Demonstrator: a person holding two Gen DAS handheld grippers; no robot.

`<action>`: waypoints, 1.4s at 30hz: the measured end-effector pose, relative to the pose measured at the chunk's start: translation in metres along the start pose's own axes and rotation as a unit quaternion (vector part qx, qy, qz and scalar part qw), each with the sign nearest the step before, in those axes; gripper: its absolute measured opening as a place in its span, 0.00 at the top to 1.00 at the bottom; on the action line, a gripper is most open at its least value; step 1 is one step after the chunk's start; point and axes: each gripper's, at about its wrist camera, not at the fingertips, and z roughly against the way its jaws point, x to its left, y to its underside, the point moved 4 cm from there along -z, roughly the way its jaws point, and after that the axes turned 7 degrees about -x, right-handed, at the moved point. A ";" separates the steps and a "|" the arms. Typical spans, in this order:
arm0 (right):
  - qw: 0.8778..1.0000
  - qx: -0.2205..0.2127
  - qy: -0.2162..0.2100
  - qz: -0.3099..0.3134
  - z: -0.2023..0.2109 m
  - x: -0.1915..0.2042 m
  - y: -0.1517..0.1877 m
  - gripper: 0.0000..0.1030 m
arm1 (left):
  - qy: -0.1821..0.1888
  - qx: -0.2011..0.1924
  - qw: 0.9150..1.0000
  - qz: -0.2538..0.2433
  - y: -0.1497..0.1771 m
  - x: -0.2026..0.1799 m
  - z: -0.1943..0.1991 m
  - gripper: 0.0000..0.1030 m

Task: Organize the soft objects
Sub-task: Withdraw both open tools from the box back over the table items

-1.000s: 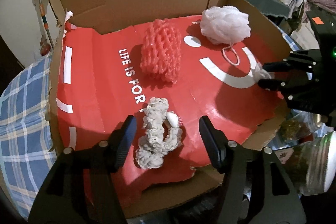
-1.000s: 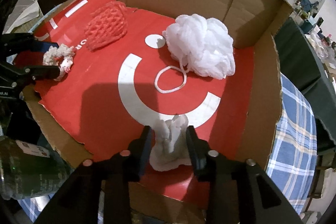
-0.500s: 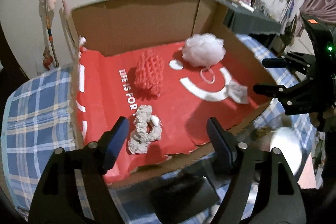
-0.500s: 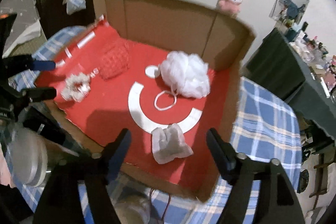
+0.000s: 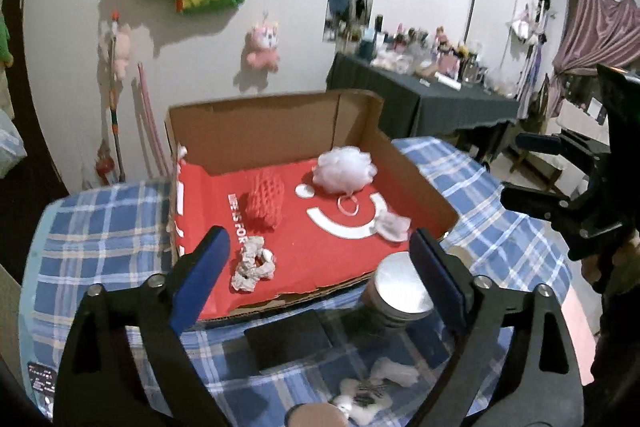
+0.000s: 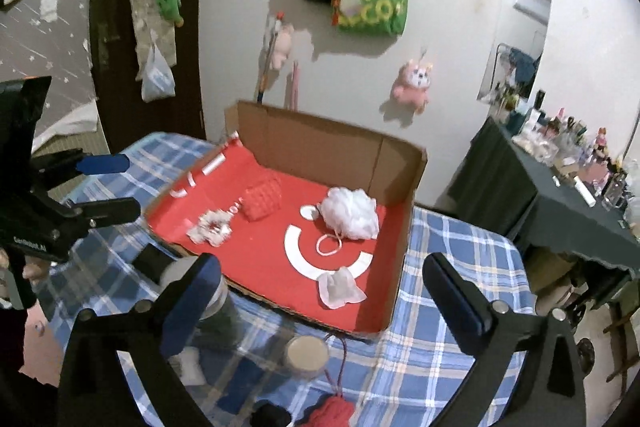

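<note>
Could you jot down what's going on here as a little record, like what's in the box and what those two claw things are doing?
container: cardboard box with red printed floor, on a blue plaid cloth
in box: white bath pouf, red mesh sponge, white scrunchie, small white cloth
left gripper: open, empty, back from the box
right gripper: open, empty, back from the box
near box front: silver-lidded jar

Dim indoor light, hard shadows on the wall, strong fisheye bending and dark corners, slight blur throughout.
</note>
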 end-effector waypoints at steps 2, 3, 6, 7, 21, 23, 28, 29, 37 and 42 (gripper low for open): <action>1.000 -0.015 0.004 0.000 0.014 0.004 0.000 0.00 | -0.003 -0.018 1.000 -0.006 -0.001 -0.007 0.014 0.09; 1.000 -0.027 0.007 -0.001 0.026 0.008 0.000 0.00 | -0.004 -0.026 1.000 -0.008 -0.001 -0.010 0.020 0.09; 0.998 -0.055 0.013 -0.008 0.050 0.016 0.004 0.00 | -0.009 -0.050 0.999 -0.014 0.002 -0.021 0.041 0.08; 0.998 -0.063 0.013 -0.010 0.058 0.019 0.006 0.00 | -0.013 -0.059 0.998 -0.018 0.003 -0.024 0.049 0.08; 0.985 -0.147 0.088 -0.022 0.136 0.050 0.062 0.00 | -0.041 -0.125 0.991 -0.015 0.055 -0.059 0.115 0.04; 0.982 -0.154 0.102 -0.028 0.141 0.052 0.071 0.00 | -0.048 -0.132 0.990 -0.014 0.064 -0.061 0.119 0.04; 0.976 -0.167 0.135 -0.048 0.148 0.054 0.100 0.00 | -0.067 -0.145 0.987 -0.020 0.084 -0.069 0.126 0.04; 0.974 -0.169 0.139 -0.049 0.149 0.056 0.105 0.00 | -0.066 -0.146 0.987 -0.017 0.087 -0.069 0.127 0.04; 0.970 -0.176 0.156 -0.056 0.146 0.069 0.137 0.00 | -0.073 -0.139 0.988 -0.009 0.115 -0.075 0.128 0.04; 0.969 -0.169 0.163 -0.076 0.137 0.068 0.158 0.00 | -0.077 -0.130 0.988 -0.005 0.130 -0.077 0.120 0.04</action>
